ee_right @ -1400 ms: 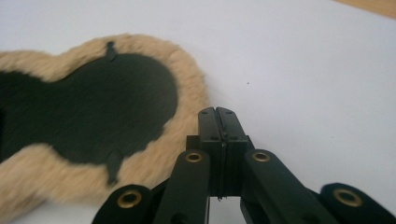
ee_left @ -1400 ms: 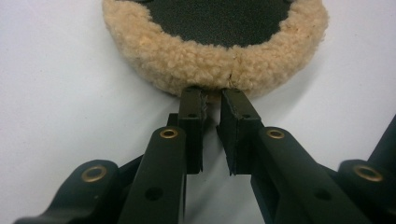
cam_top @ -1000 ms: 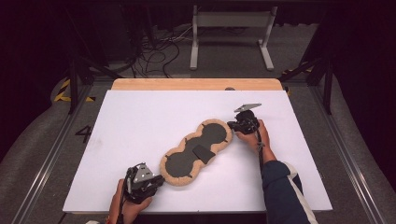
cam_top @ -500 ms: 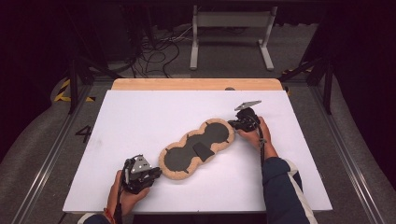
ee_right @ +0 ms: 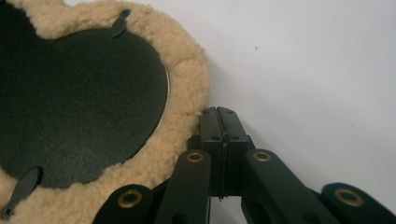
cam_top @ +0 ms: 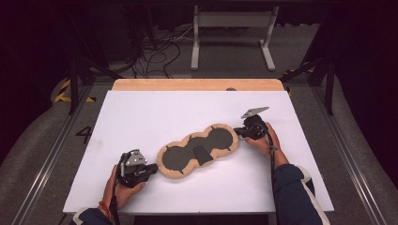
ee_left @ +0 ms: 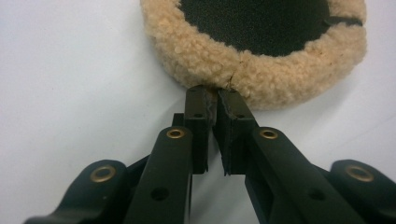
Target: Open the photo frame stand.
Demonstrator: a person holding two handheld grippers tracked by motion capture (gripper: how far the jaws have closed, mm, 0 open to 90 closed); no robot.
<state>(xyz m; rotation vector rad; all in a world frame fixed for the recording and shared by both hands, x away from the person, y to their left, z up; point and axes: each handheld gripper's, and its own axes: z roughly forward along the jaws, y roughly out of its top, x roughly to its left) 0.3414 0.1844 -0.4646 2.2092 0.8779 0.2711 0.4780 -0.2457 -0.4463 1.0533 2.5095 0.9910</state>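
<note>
High view above the table (cam_top: 141, 112) looking down, both gripper views close, sharing the fleece pad (cam_top: 199, 150).

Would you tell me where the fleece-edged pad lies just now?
In the high view the fleece-edged pad lies slantwise mid-table on the white sheet, between the left tool and right tool.

Tongs (ee_left: 215, 93) nearly closed, seemingly pinching the fleece pad's (ee_left: 261, 81) fuzzy rim.

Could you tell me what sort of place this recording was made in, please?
Probably a lab or recording studio: a white table ringed by dark curtains, loose cables on the grey floor, and a metal stand behind.
</note>
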